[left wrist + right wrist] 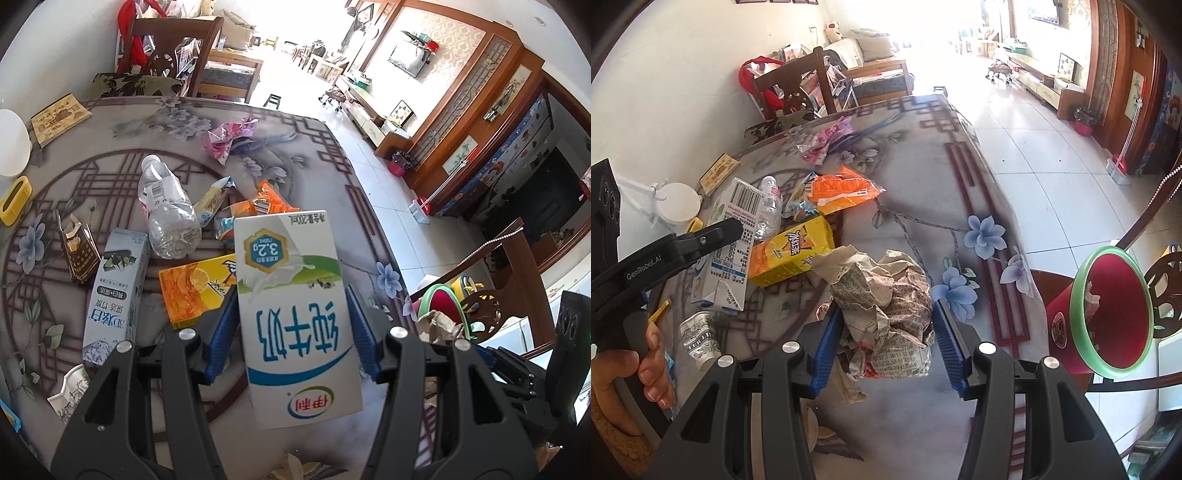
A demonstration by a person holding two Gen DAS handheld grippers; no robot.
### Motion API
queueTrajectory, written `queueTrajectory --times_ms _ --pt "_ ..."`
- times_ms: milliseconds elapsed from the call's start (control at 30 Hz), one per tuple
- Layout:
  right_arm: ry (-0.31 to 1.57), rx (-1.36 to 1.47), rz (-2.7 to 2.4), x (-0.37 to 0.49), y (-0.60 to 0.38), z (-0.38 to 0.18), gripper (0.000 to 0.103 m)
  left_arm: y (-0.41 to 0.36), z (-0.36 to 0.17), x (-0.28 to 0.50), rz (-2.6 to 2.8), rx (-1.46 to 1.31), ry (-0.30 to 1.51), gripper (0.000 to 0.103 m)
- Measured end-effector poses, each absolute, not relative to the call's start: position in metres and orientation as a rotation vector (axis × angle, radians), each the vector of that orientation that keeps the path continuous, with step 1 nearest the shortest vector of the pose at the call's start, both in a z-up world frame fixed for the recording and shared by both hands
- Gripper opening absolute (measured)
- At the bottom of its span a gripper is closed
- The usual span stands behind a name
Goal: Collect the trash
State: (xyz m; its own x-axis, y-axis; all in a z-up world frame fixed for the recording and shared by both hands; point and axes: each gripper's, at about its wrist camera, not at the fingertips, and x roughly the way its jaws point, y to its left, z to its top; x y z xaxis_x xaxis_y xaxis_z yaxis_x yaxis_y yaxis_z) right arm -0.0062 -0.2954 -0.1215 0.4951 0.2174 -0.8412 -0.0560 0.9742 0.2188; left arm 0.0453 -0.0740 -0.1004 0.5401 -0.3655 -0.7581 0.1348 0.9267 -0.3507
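My left gripper point(291, 325) is shut on a white milk carton point(295, 317) with blue and green print, held above the table; the carton also shows in the right wrist view point(727, 247). My right gripper point(884, 339) is shut on a crumpled newspaper ball point(886, 306), held just above the table. A red bin with a green rim point(1112, 314) stands off the table's right edge, with paper inside; it also shows in the left wrist view point(443, 306).
On the floral tablecloth point(923, 184) lie a crushed clear bottle point(166, 210), a yellow drink box point(195, 291), a toothpaste box point(114, 291), orange wrappers point(846, 188), a pink wrapper point(229, 136), a paper cup point(700, 338) and a dark small box point(79, 251). Wooden chairs stand at the far side point(173, 44).
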Motion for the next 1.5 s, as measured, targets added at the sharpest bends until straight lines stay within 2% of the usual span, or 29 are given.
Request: queueTrajectory --times_ms 867,1500 --pt "1.041 0.272 0.054 -0.014 -0.352 -0.13 0.049 -0.131 -0.11 0.056 -0.408 -0.183 1.012 0.054" --pt "1.069 0.431 -0.273 -0.055 -0.499 -0.149 0.049 -0.248 -0.132 0.071 -0.619 -0.076 1.097 0.054"
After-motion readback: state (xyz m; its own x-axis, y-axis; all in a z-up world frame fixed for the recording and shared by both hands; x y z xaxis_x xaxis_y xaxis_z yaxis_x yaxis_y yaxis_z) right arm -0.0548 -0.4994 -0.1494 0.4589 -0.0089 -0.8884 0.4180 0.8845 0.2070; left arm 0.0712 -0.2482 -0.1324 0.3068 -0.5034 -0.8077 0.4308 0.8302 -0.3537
